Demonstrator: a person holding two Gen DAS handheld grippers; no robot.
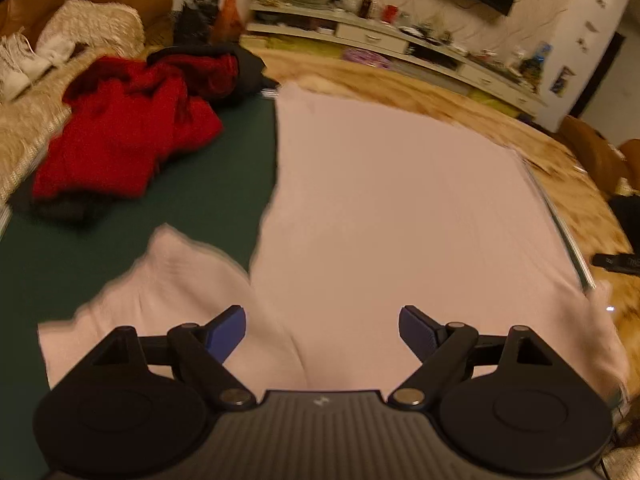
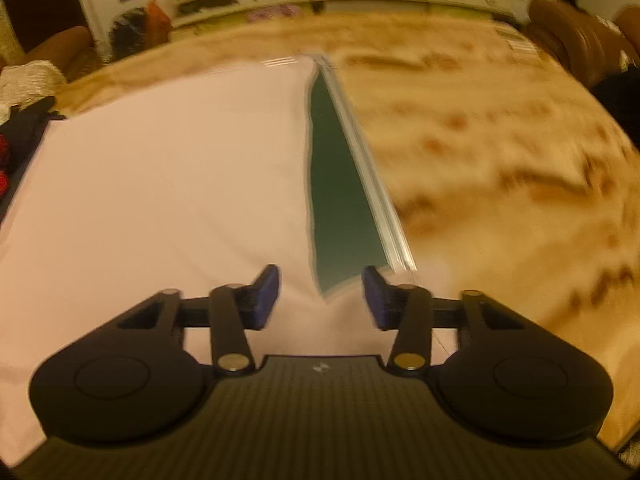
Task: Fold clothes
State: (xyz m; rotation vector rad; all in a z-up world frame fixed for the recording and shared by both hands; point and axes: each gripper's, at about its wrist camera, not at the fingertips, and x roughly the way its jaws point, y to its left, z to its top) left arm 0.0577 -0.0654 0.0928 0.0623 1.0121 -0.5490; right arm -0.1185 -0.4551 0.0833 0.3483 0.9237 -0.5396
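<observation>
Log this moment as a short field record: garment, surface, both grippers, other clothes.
garment: pink shirt spread flat, one sleeve out to the side
surface: green table with a metal edge
left gripper: open, over the near end of the shirt, holding nothing
right gripper: open, above the shirt's side edge, holding nothing
other clothes: red garment piled on dark clothing at the far corner of the table
fold state: no fold visible yet
</observation>
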